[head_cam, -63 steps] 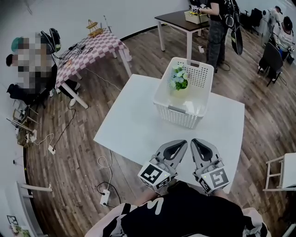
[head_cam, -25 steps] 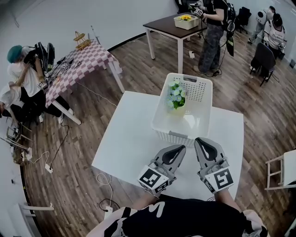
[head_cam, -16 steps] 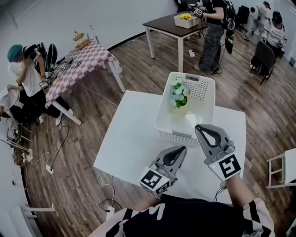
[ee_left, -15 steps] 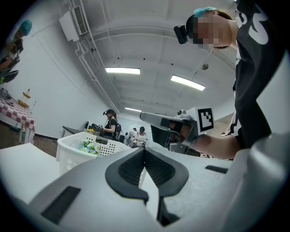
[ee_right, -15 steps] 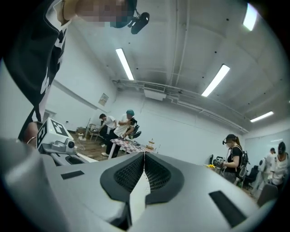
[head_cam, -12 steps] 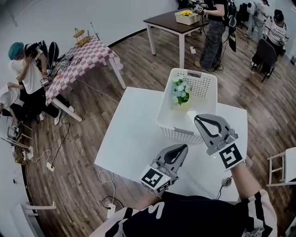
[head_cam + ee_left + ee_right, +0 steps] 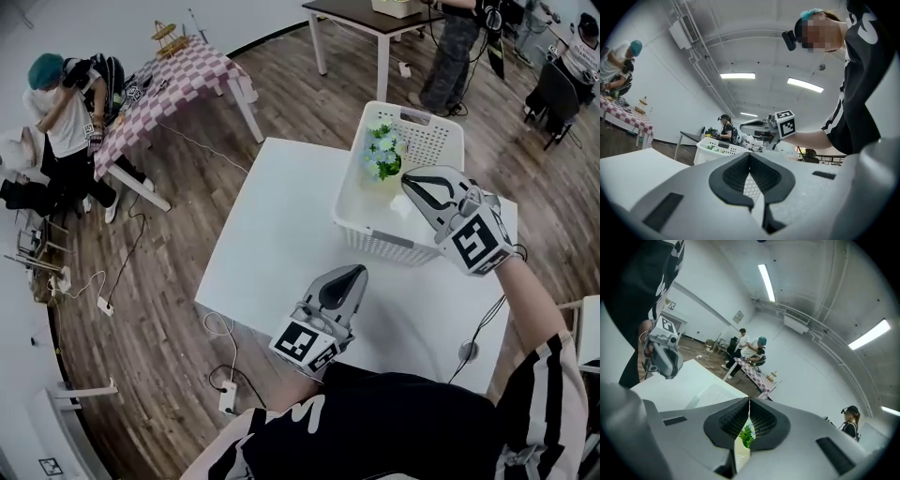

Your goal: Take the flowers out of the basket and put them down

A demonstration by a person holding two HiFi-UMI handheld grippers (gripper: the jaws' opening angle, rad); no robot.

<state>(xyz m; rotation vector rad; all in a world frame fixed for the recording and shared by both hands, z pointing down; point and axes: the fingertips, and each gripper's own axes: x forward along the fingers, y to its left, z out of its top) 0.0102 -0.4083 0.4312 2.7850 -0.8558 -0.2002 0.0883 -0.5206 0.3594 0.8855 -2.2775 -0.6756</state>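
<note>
White plastic basket (image 7: pixel 382 246) w/ perforated walls sits on the far right part of the white table (image 7: pixel 281 234). The flowers (image 7: pixel 382 155), pale blue & white blooms w/ green leaves, stand inside it at its far left side. Right hand-held gripper (image 7: pixel 410 184) hangs over the basket's near right part, tips pointed at the flowers and just beside them; whether they touch can't be told. Its jaws are closed tip to tip w/ nothing clamped; in the right gripper view green leaves show thru the gap below the tips, beyond the jaws. Left hand-held gripper (image 7: pixel 357 272) is low over the table's near part, well apart from the basket and pointed toward it, jaws pressed together and empty. Wood floor (image 7: pixel 169 253) surrounds the table, w/ a power strip (image 7: pixel 228 398) lying near left. Far left is a table w/ checked cloth (image 7: pixel 178 80) and a seated person (image 7: pixel 61 103) beside it. At the far end is a dark table (image 7: pixel 361 11) w/ a standing person (image 7: pixel 455 47) next to it.
</note>
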